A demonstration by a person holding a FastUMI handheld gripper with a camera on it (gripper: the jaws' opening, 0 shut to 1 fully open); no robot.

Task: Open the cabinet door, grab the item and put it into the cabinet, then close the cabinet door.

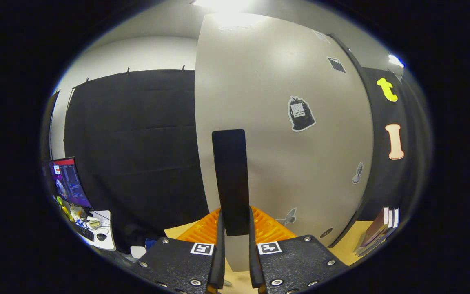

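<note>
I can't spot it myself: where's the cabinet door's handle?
In the gripper view, the handle stands upright between the gripper fingers, which close on it, near the door's left edge.

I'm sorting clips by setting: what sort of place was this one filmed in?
Likely an indoor recording booth: black cloth wall, a monitor on a cluttered desk, and a stickered cabinet door whose dark handle the claw grips.
</note>
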